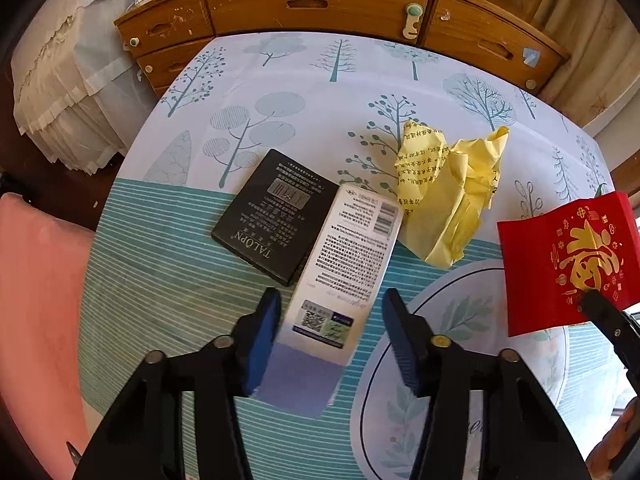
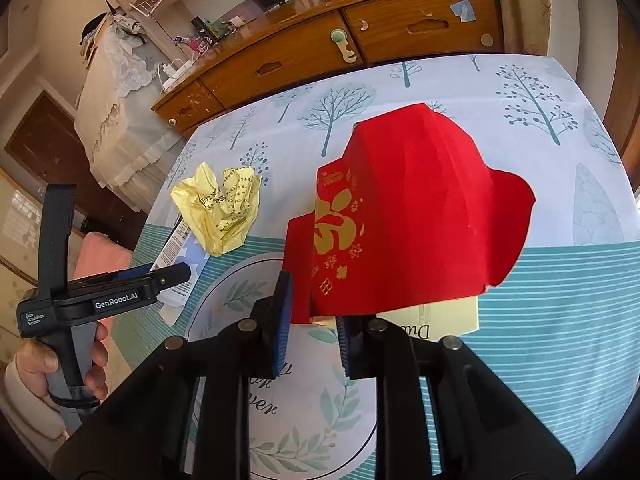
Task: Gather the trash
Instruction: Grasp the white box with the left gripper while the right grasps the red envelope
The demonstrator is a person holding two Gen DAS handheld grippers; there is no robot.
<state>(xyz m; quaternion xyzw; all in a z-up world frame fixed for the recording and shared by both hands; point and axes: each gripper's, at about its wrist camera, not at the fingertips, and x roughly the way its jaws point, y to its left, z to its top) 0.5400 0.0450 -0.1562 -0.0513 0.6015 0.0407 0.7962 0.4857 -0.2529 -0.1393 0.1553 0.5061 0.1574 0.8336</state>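
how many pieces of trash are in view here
4: a black box on the tablecloth, a white box leaning on it between the left tool fingers, crumpled yellow paper beyond, and a red envelope held by the right tool. More may be hidden.

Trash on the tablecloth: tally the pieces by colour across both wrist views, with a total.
Black: 1, flat black box
White: 1, white printed carton, between the left gripper fingers
Yellow: 1, crumpled yellow paper
Red: 1, red envelope, pinched by the right gripper
Total: 4
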